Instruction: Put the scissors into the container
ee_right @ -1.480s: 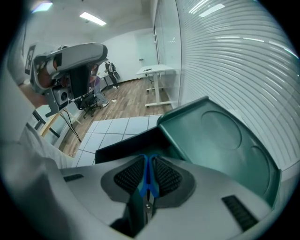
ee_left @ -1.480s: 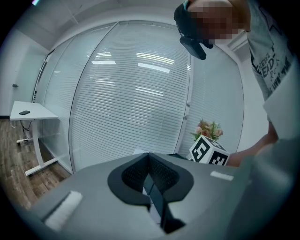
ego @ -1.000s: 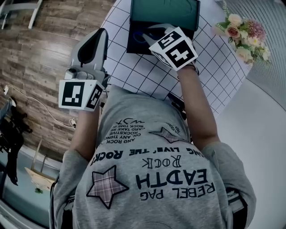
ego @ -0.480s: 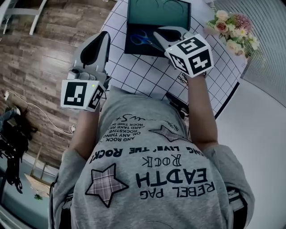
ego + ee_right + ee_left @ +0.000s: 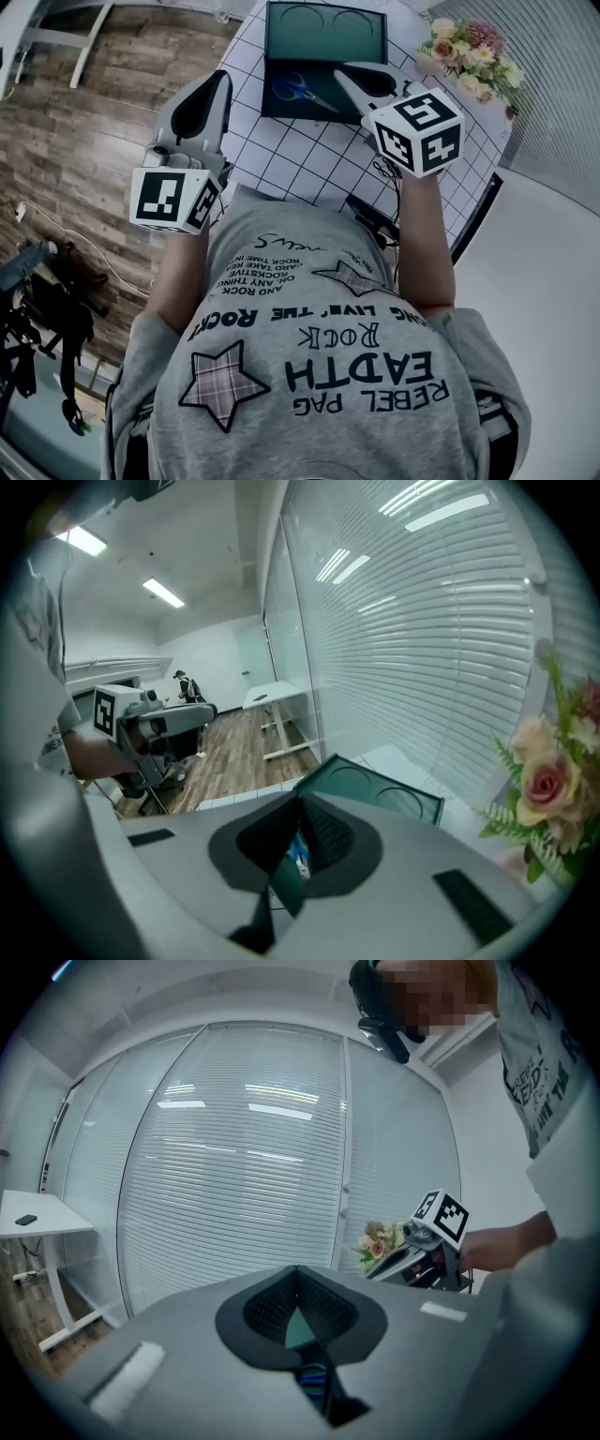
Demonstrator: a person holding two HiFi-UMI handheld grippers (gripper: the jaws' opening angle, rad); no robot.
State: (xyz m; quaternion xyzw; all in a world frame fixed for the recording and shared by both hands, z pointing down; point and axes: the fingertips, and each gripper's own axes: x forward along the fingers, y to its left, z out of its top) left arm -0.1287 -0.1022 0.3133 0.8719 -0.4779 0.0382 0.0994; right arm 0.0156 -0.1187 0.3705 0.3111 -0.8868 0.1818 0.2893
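The scissors (image 5: 302,91), with blue handles, lie flat in the near half of the dark green container (image 5: 323,28) on the gridded table (image 5: 309,150). My right gripper (image 5: 345,73) hangs just right of them, over the container's near right corner. Its jaws are shut with nothing between them. In the right gripper view the container (image 5: 375,785) shows beyond the closed right gripper (image 5: 298,808). My left gripper (image 5: 217,80) is held over the table's left edge, shut and empty. The left gripper view looks level across the room past the left gripper (image 5: 298,1283).
A bunch of pink and white flowers (image 5: 469,56) stands at the table's far right. Black cables (image 5: 375,220) lie near the person's chest. Wooden floor (image 5: 84,103) lies to the left, with a white desk (image 5: 272,697) further off by the blinds.
My right gripper has drawn back and to the right, off the container. The scissors, earlier under its tip, now lie uncovered inside. The left gripper has barely moved.
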